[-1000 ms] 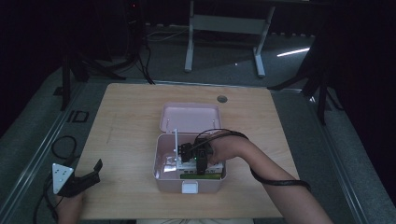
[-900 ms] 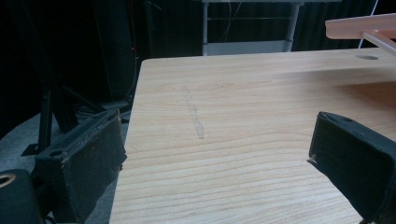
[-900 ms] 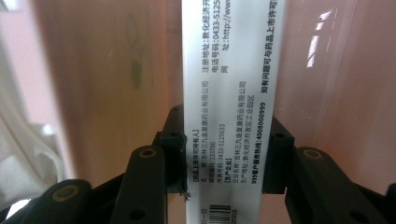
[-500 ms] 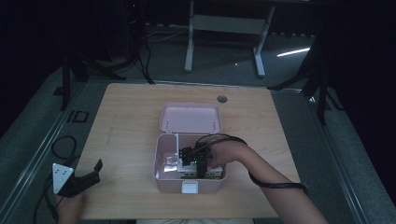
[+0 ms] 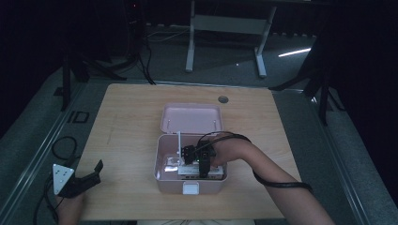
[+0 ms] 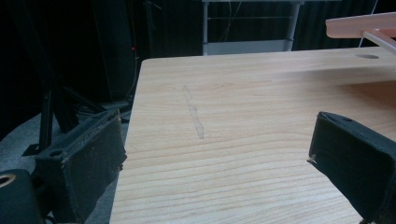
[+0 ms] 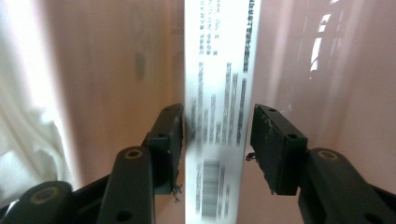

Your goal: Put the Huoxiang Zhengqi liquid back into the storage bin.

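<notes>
Inside the box [image 5: 162, 159], the right claw [image 7: 217, 135] straddles a white carton [image 7: 219, 93]. The jaws stand apart, one on each long side of the carton. In the right gripper view the left jaw touches or nearly touches the carton's edge; a narrow gap shows at the right jaw. The claw is not clamped.

The carton's long axis runs from 6 to 12 o'clock in the right gripper view, in line with the jaws and straight ahead of them. A barcode lies at its 6 o'clock end, with lines of print above. Pink box walls rise at both sides, and something white and crumpled lies at 9 o'clock.

In the high view the right claw [image 5: 202, 161] points down into the box, which sits at the near middle of the surface [image 5: 131, 122]. Its lid [image 5: 190, 117] stands open at the box's 12 o'clock. A thin white upright piece [image 5: 179, 143] stands in the box near the claw; what it is cannot be told.

The left claw [image 5: 91, 176] rests at the surface's 8 o'clock corner, well apart from the box. Its jaws are wide apart and hold nothing.

Judgement: the right hand is the nearer. The next move depends on closing across the carton's short axis.
</notes>
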The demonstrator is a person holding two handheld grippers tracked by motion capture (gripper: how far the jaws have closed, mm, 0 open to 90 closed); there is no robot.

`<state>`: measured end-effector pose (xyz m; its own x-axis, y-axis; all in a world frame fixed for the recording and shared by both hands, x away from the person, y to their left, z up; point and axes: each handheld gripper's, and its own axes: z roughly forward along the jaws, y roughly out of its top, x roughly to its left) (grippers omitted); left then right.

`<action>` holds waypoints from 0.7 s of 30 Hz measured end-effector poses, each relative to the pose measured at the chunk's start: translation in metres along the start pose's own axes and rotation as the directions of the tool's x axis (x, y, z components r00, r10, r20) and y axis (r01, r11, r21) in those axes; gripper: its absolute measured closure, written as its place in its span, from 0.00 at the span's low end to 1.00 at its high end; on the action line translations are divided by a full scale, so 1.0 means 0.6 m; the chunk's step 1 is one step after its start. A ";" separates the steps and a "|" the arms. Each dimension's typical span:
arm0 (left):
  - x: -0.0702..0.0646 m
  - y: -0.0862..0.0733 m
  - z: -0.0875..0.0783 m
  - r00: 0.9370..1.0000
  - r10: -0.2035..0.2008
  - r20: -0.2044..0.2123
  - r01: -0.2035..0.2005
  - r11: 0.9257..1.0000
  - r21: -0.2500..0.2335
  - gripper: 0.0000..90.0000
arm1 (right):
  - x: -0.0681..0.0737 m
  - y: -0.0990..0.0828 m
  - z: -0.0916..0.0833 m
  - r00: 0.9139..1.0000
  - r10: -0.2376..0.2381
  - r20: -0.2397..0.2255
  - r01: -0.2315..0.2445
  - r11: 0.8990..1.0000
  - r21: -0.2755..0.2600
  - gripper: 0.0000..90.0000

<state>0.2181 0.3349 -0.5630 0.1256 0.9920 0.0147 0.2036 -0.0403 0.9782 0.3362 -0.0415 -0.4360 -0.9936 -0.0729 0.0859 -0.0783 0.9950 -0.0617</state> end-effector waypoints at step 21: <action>0.000 0.000 0.000 1.000 -0.001 -0.002 0.001 1.000 0.001 0.04 | 0.009 -0.128 -0.137 0.988 0.122 0.097 -0.095 0.965 -0.243 0.31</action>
<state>0.2181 0.3348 -0.5630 0.1239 0.9922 0.0145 0.2046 -0.0398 0.9780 0.3437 -0.1127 -0.3491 -0.9989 0.0424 -0.0189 0.0384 0.9839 0.1743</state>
